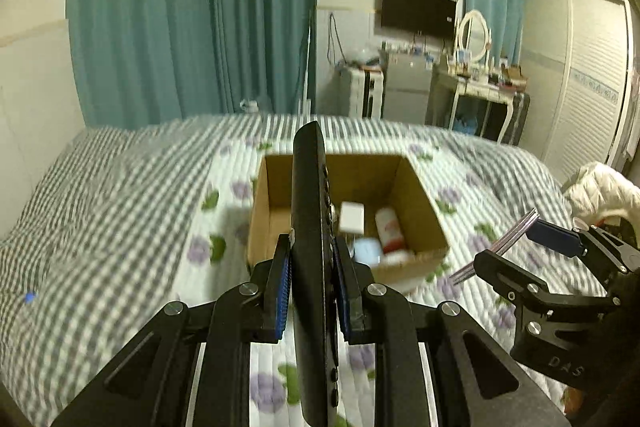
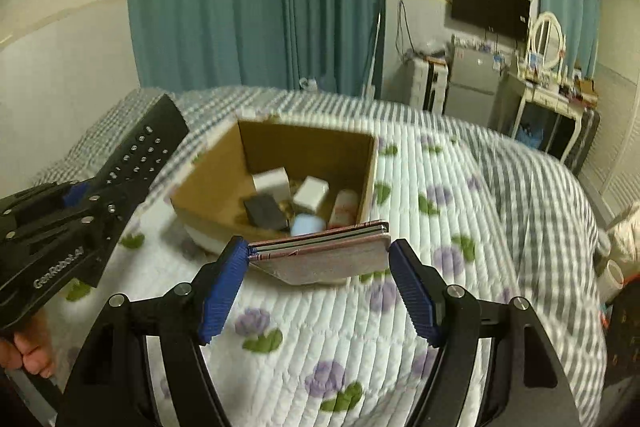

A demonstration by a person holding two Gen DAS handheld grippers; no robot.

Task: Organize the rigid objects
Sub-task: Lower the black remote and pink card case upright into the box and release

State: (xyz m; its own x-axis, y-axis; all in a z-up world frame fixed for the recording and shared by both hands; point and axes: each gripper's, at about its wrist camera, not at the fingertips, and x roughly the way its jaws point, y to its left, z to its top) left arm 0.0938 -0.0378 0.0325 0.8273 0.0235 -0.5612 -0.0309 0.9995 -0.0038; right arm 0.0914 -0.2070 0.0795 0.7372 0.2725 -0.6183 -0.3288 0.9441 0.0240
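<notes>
My left gripper (image 1: 310, 247) is shut on a black remote control (image 1: 310, 227), held on edge above the bed, just in front of the open cardboard box (image 1: 424, 215). The remote also shows in the right wrist view (image 2: 144, 151), left of the box (image 2: 208, 183). My right gripper (image 2: 318, 251) is shut on a flat pink booklet (image 2: 332, 255), held by its two ends just before the box's near edge. In the left wrist view the booklet (image 1: 500, 247) shows edge-on at the right. The box holds white blocks (image 2: 310, 193), a dark block, a red-and-white bottle and a pale blue item.
The box stands on a bed with a floral quilt (image 2: 360, 347) and a grey checked cover (image 1: 100, 227). Teal curtains (image 1: 192, 19) hang behind. A fridge, dresser with mirror (image 1: 474, 39) and a wardrobe stand at the far right. A white jacket (image 1: 600, 191) lies at the bed's right edge.
</notes>
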